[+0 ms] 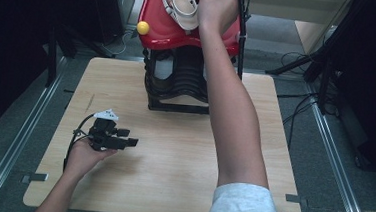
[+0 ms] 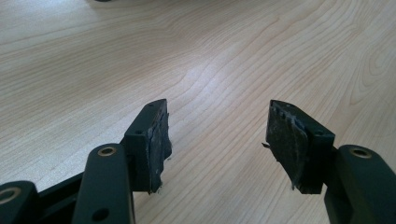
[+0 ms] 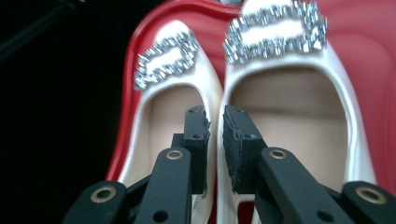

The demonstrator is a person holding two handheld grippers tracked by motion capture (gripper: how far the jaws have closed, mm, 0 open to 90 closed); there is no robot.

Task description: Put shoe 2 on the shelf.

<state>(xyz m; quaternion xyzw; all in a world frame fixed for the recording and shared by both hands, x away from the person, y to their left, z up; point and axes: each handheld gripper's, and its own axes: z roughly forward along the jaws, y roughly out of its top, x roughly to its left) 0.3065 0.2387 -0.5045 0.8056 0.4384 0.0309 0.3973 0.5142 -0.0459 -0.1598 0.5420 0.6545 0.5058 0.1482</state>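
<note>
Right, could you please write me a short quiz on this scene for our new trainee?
1. True or false: the left gripper holds a shoe.
2. What colour is the tray under the white shoes? A red, B blue, C green.
3. What decorates each shoe's toe?
Key: 1 false, its jaws stand open and empty over the table. 2 A. 3 a sparkling buckle.

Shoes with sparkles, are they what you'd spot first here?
Yes: two white shoes with glittery buckles lie side by side on a red tray, right before the right gripper. That gripper's jaws straddle the shoes' touching inner edges. Back on the table, the left gripper rests open, holding nothing.
</note>
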